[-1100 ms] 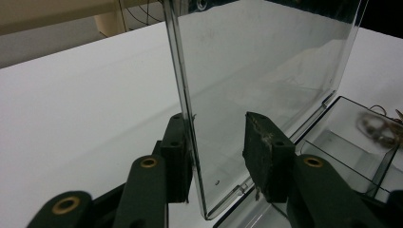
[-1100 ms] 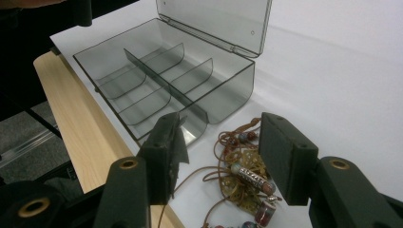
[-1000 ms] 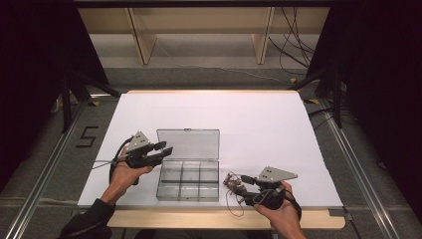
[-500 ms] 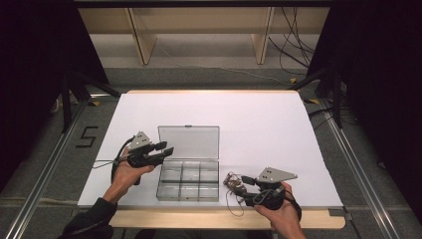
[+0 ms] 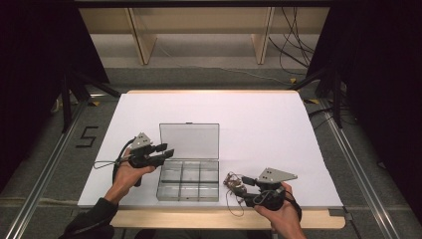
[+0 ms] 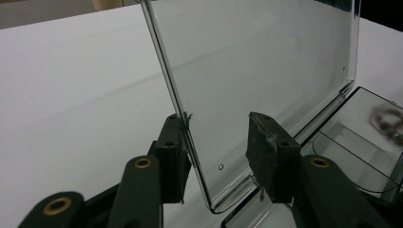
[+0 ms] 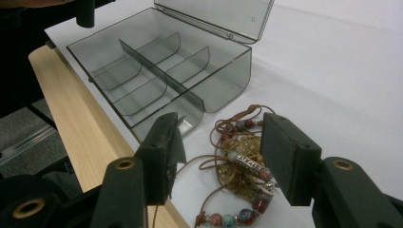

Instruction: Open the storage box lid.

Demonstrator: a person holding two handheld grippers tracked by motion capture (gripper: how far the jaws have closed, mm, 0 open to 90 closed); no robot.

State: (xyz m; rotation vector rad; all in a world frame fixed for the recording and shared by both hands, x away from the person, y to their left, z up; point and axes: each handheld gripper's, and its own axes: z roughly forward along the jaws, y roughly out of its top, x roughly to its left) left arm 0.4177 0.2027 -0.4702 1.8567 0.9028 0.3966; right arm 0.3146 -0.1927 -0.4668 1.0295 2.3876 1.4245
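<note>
Two grippers parted: left gripper [image 5: 164, 149] straddling the upright lid [image 6: 256, 71], likely propping the organizer box [image 5: 189, 178] open near the table's [image 5: 259, 114] front edge; right gripper [image 7: 218, 147] poised over the beaded necklace [image 7: 240, 161] beside it.

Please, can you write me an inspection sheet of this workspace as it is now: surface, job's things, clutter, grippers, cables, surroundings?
Surface: white table top, wooden front edge, mostly bare.
Job's things: clear compartment box near the front, its lid open and upright, compartments seem empty; beaded necklace with brown cord lies on the table to the right of the box.
Clutter: nothing seen.
Grippers: left hand-held gripper open, jaws on either side of the lid's edge; right hand-held gripper open, jaws either side of the necklace.
Cables: a thin cable trails from the left hand-held gripper; black cables lie on the floor behind the table.
Surroundings: wooden shelf behind, dark curtains at the sides, a "5" mark on the floor.
</note>
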